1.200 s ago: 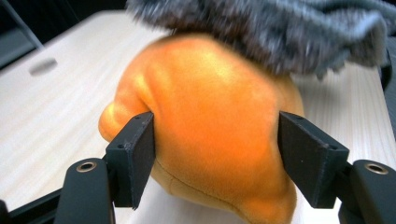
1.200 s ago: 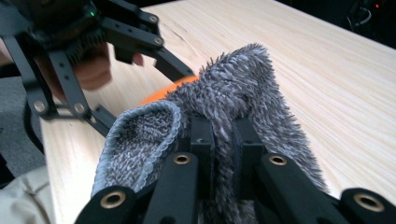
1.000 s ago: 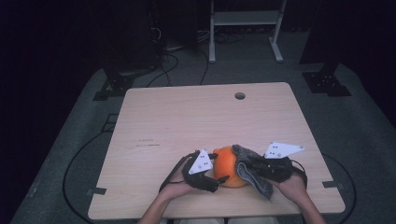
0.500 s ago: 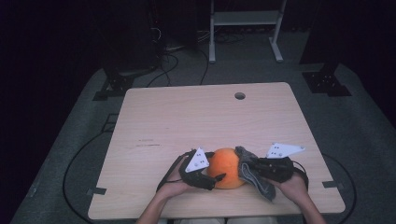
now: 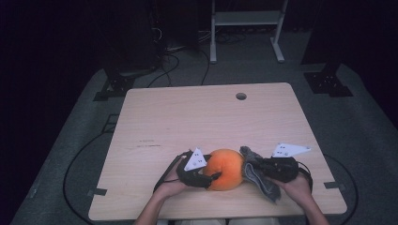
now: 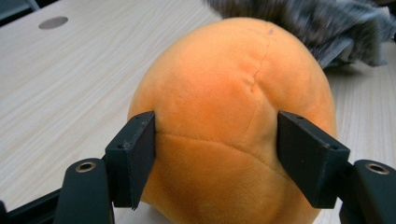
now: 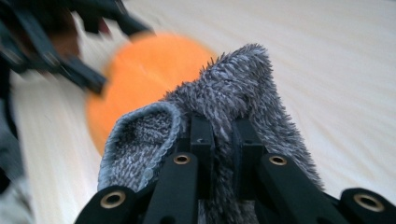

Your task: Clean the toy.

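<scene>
The orange plush ball point(image 5: 226, 168) rests on the table point(image 5: 202, 122) near the front edge, between the two tongs. The left tongs point(image 5: 210, 177) reach it from the left; in the left gripper view the ball point(image 6: 233, 126) sits between the two black jaws, and both pads lie against its sides. The jaws have just been closing, with the ball between them, and now pinch it. The right tongs point(image 5: 253, 168) stand just right of the ball, pressed together on a grey cloth point(image 5: 260, 176); in the right gripper view the cloth point(image 7: 233, 88) rises from between the nearly touching jaws, with the ball point(image 7: 140, 79) beyond it.

Materials and shapes:
- Ball — rounded, short soft orange pile, with stitched seams that meet in a dimple on the near face.
- Cloth — shaggy grey fibres on one face, a tighter knit weave and a bound hem on the other; folded and bunched.
- Table — pale wood-grain top, rectangular, with a round cable hole point(image 5: 241, 96) near the far edge.
- Each pair of tongs carries a grey three-cornered plate on top.

Limits of view: the underside of the ball is cut off in the left gripper view. The far part of the right gripper view is blurred — the left tongs point(image 7: 88, 77) appear there as a dark smear. The surroundings of the table are dark.
</scene>
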Demonstrator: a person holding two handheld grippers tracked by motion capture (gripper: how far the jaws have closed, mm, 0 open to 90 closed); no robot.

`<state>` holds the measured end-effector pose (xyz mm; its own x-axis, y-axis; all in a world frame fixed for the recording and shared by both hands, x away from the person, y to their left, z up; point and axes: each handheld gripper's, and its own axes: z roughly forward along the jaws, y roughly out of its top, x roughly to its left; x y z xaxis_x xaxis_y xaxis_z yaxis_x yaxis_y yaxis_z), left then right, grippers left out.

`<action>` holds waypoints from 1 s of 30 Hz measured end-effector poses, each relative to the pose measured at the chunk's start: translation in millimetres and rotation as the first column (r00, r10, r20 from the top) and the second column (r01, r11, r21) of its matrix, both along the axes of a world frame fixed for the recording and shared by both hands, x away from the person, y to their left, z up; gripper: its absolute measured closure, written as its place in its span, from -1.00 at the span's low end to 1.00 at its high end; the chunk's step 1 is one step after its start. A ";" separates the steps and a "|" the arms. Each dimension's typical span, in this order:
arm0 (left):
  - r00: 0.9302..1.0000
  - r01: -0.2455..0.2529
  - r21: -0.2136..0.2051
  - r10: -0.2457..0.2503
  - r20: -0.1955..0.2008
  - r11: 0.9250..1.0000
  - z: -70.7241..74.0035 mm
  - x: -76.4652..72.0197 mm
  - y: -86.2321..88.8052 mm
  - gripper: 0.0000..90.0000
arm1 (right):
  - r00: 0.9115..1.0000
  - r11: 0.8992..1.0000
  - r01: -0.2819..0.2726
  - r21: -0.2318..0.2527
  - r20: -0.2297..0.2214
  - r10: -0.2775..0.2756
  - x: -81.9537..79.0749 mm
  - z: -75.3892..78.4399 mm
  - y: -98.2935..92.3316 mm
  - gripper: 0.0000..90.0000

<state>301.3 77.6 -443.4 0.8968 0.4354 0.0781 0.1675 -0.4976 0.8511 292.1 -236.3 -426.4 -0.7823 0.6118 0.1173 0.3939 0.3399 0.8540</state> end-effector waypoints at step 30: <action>0.994 -0.016 -0.053 0.021 0.104 0.998 8.8 -4.8 -15.1 -0.14 | 0.999 0.999 -0.046 0.023 -0.008 0.046 -1.7 1.2 7.2 0.80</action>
<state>296.6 62.5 -434.6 0.8767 0.4578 0.1475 0.0851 -0.4494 0.8893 290.4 -229.0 -425.2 -0.8083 0.5723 0.1381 0.3859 0.3379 0.8584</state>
